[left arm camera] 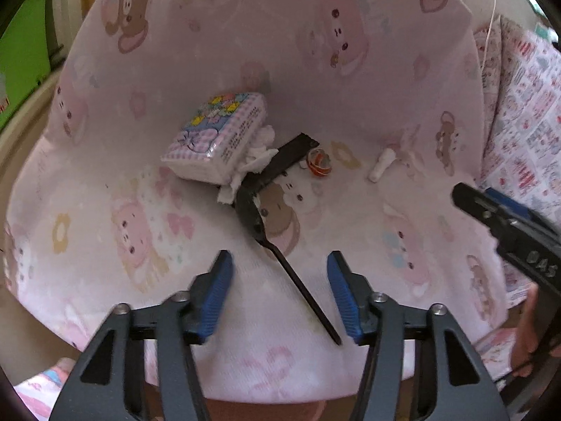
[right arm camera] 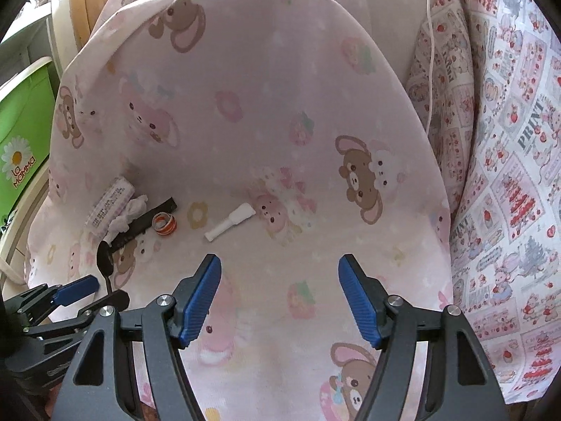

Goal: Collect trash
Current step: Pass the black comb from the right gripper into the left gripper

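Note:
A black plastic spoon [left arm camera: 277, 242] lies on the pink bear-print cloth [left arm camera: 245, 52], its handle running between the fingers of my open left gripper [left arm camera: 279, 263]. Beyond it lie a black wrapper strip [left arm camera: 289, 156], crumpled white tissue [left arm camera: 252, 161], a checked tissue pack [left arm camera: 217, 135], an orange-and-white crumpled wrapper [left arm camera: 319, 165] and a small white tube [left arm camera: 381, 165]. My right gripper [right arm camera: 279, 268] is open and empty, above the cloth, near the white tube [right arm camera: 231, 221]. The spoon [right arm camera: 105, 263], wrapper [right arm camera: 164, 224] and pack [right arm camera: 110, 203] show at the left in the right wrist view.
A patterned pillow [right arm camera: 508, 175] stands at the right. A green box [right arm camera: 21, 133] and a wooden frame [right arm camera: 82, 7] are at the left. A white cord [right arm camera: 430, 52] hangs at the back right. The right gripper's body [left arm camera: 515, 235] shows in the left wrist view.

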`<state>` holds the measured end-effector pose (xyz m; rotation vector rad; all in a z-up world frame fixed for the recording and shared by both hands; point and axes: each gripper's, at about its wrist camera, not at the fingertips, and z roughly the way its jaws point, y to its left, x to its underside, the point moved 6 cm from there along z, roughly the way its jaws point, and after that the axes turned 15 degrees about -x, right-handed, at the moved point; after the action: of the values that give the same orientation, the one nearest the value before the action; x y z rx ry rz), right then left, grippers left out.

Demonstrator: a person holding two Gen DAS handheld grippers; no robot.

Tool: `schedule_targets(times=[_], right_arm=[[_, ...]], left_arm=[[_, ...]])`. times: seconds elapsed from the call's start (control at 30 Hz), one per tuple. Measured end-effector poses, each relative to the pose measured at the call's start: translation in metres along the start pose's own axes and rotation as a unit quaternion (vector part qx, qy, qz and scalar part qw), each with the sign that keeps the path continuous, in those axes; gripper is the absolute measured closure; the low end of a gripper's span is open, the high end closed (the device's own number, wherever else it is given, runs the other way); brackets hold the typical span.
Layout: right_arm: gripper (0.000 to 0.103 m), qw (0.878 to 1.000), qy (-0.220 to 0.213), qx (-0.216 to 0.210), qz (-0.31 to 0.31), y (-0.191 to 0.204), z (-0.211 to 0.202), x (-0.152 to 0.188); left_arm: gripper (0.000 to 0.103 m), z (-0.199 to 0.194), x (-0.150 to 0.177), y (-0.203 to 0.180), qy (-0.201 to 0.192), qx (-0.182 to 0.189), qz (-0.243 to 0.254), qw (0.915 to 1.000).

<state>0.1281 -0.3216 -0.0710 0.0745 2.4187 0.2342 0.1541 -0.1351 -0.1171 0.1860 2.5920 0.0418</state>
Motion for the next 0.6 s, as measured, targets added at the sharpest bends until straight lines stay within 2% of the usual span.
schedule_targets(times=[0.03,0.1,0.17,0.4,0.5,0.6], right_arm=[[0.031,1.000,-0.002,0.001,-0.001,0.000,-0.001,-0.001],[0.031,1.000,-0.003,-0.004,-0.001,0.001,-0.002,-0.002],[0.030,1.000,-0.003,-0.007,0.000,0.002,-0.003,-0.003],[0.017,1.000,-0.002,-0.030,0.003,0.011,0.007,-0.007],[0.017,0.999,0.006,-0.049,-0.006,0.021,0.023,-0.011],[0.017,0.999,0.027,-0.036,-0.015,0.026,0.045,-0.014]], left_arm=[[0.065,0.000,0.000,0.000,-0.004,-0.011,0.007,0.9999],[0.091,0.001,0.000,0.001,-0.003,-0.022,0.014,0.9996],[0.100,-0.001,0.001,0.004,0.000,-0.020,0.012,0.9997],[0.100,-0.018,-0.007,0.034,-0.019,-0.028,-0.027,0.9991],[0.100,-0.018,-0.009,0.047,-0.015,-0.025,-0.047,0.9985],[0.100,-0.019,-0.008,0.060,-0.016,-0.037,-0.060,0.9974]])
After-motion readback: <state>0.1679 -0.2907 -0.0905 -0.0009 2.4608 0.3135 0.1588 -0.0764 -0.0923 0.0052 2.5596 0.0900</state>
